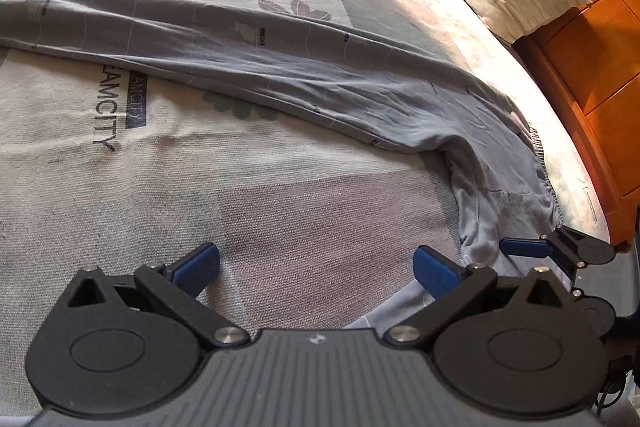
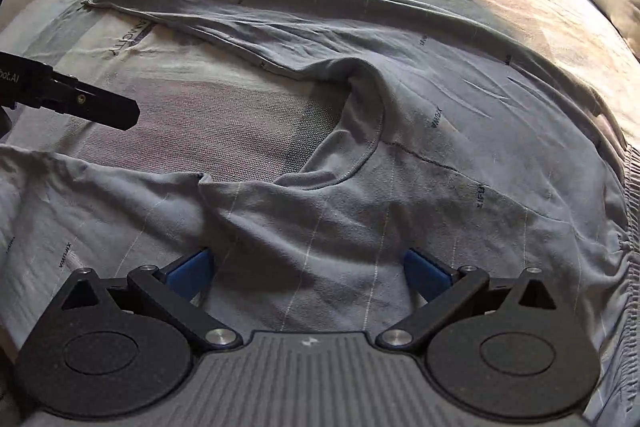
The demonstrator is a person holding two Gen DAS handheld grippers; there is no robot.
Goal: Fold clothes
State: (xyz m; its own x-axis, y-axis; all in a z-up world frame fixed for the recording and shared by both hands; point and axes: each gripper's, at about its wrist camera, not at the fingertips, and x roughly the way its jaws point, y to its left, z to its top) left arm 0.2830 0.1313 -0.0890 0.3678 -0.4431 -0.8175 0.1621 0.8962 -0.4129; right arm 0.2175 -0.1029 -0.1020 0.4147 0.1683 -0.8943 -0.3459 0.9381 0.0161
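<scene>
The grey long-sleeved top (image 2: pixel 440 131) sprawls rumpled across the bed (image 2: pixel 248 115) toward its headboard edge, thin, limp, light; both claws, left (image 1: pixel 316 267) and right (image 2: pixel 308 273), gape empty, so pinch the ribbed hem (image 2: pixel 630 195).

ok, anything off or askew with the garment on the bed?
Nothing damaged or spilled. The grey garment isn't flat, though: one long section trails away across the bedspread with its end bunched, and the collar is rucked up. Both the left hand-held gripper and the right hand-held gripper are open, holding nothing.
</scene>
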